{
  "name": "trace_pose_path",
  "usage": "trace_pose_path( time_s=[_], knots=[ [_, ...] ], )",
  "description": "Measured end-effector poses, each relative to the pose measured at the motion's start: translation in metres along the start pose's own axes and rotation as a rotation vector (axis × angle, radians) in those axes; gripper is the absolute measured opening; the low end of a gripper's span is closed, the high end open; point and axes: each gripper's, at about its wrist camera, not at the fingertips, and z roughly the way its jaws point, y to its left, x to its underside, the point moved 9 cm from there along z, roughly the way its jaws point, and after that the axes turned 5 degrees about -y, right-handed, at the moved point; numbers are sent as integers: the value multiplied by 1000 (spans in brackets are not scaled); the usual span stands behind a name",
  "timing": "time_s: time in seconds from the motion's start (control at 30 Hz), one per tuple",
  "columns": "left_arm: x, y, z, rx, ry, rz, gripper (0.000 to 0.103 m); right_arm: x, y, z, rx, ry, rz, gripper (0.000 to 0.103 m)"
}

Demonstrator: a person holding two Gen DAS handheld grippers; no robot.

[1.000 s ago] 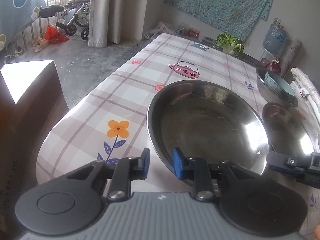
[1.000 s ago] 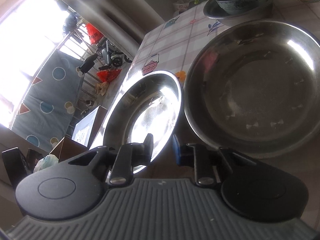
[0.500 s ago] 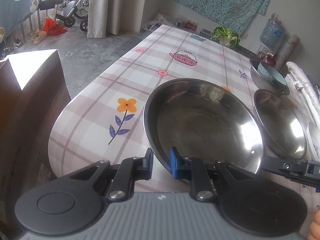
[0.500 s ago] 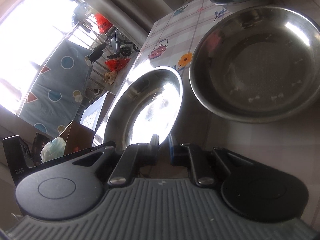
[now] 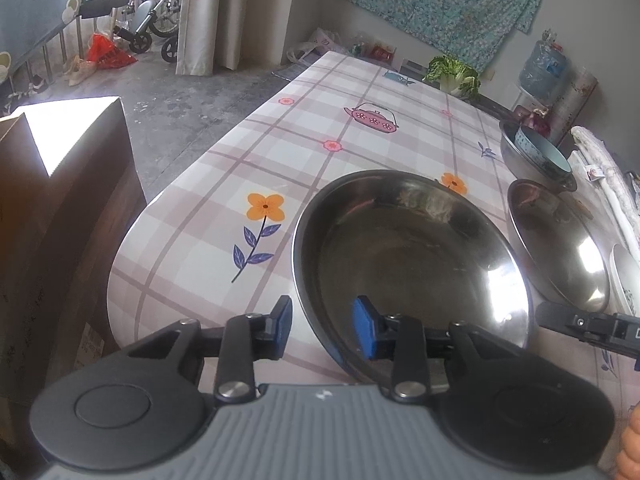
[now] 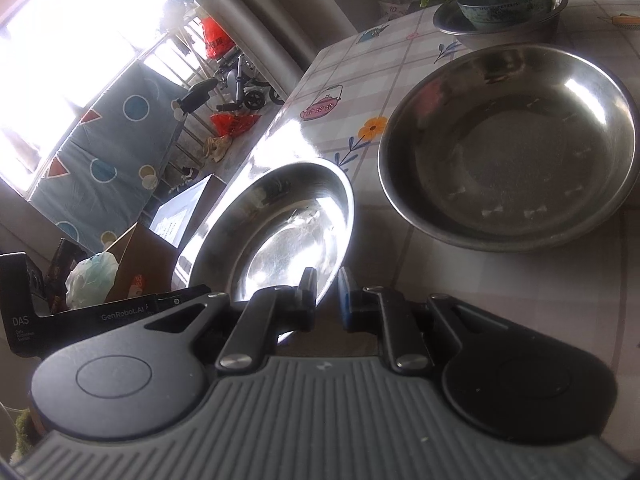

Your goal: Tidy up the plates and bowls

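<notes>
A wide steel basin (image 5: 412,264) lies near the front end of the plaid table (image 5: 360,140). My left gripper (image 5: 322,326) straddles its near-left rim; the jaws are opening and the blue pads stand off the metal. In the right wrist view the same basin (image 6: 280,232) shines brightly, and my right gripper (image 6: 326,292) is shut on its rim. A second steel basin (image 6: 508,144) rests just to the right. Behind it, a teal bowl (image 6: 504,0) sits inside a smaller steel bowl (image 6: 452,24).
A white plate (image 5: 628,276) peeks in at the right edge. A cardboard box (image 5: 60,200) stands off the table's left end. A leafy cabbage (image 5: 452,72) lies at the far end, with a rolled cloth (image 5: 608,184) along the right side.
My left jaws were shut on the basin's rim half a second ago and have now spread apart. The right gripper keeps its grip, and its view has rolled a little.
</notes>
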Motion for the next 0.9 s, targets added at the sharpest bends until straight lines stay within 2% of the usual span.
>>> trace_pose_path(
  time_s=[0.17,0.3,0.37,0.53,0.77,0.9],
  knots=[
    [-7,5,13,0,-8,-19,38,-6,-3,12,20,-8,-12,12],
    [-6,9,25,33,14,-57,34,-7,-2,20,26,-5,-19,11],
    [-6,8,28,53,21,-55,26,-6,-1,20,24,-6,-24,11],
    [-11,8,33,76,44,-24,26,-7,0,20,25,-1,-27,11],
    [-17,21,40,176,115,-89,23,-5,4,24,19,36,-23,11],
    [-16,30,41,213,118,-181,18,-4,8,21,0,72,-36,11]
  ],
)
